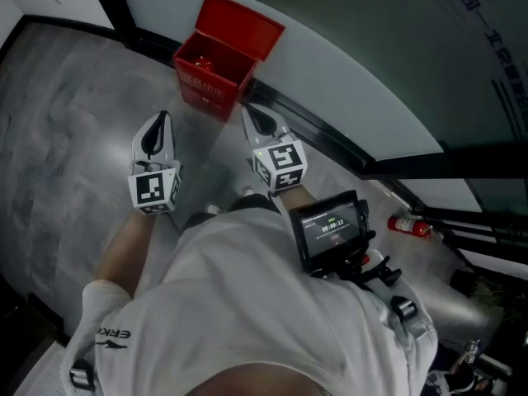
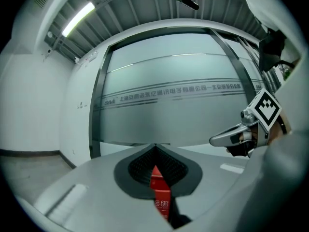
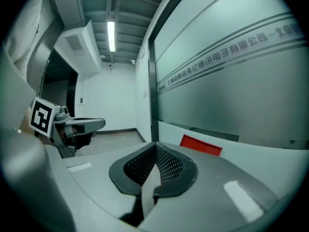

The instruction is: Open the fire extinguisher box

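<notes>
The red fire extinguisher box stands on the floor against the glass wall. Its lid is raised and leans back on the wall, so the inside shows. My left gripper hovers just short of the box, to its left, shut and empty. My right gripper is shut and empty too, level with the box's right corner. In the left gripper view the box shows as a red strip below the closed jaws, with the right gripper off to the right. In the right gripper view the red lid lies beyond the closed jaws, and the left gripper is at the left.
A red fire extinguisher lies on the grey floor at the right by the wall's black base rail. A small screen device hangs at the person's chest. Frosted glass wall stands straight ahead.
</notes>
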